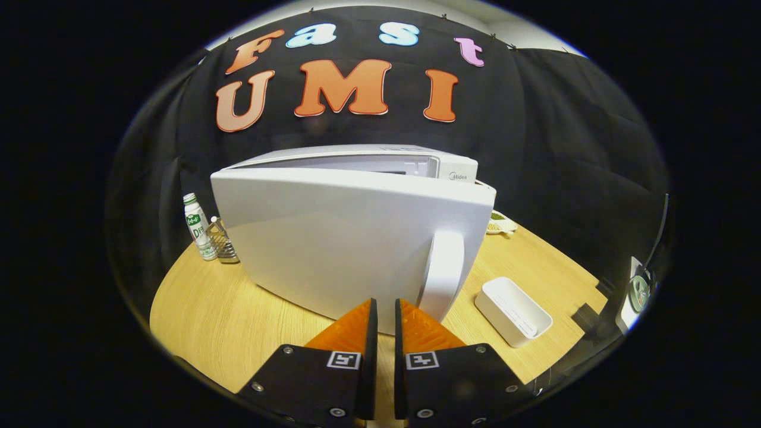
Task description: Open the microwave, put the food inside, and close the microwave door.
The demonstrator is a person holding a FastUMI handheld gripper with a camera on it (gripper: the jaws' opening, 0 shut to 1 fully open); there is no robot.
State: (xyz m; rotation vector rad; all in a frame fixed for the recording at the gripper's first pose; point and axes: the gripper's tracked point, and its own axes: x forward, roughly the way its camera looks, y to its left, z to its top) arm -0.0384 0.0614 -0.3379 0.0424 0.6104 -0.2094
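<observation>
Hanging low over the wooden table (202,321), the gripper (385,312) had its two fingers (357,321) drawn nearly together, only a thin slit between them and nothing pinched in that slit. Right ahead of the tips stood the white microwave (357,178), and its door (333,244) was ajar, swung out a little from the body so that a strip of the pale cavity showed along the top, in the centre of the frame. The door's broad white face blocked almost everything behind it. Its upright handle (443,273) sat at the door's right side, just beyond the fingertips and a touch to their right; whether the tips touched the door was hard to tell, they looked very close to its lower edge.

To the left of the microwave, in the middle left of the frame, a small white bottle with a green label (199,229) stood upright, and just beside it a little metal rack (225,244), both tucked near the door's hinge side. In the lower right lay a white rectangular tray (512,311), apart from the door. Farther back on the right, peeking past the microwave's corner, was a small dish with something green on it (500,223). The dark cloth wall (565,148) closed off the background.
</observation>
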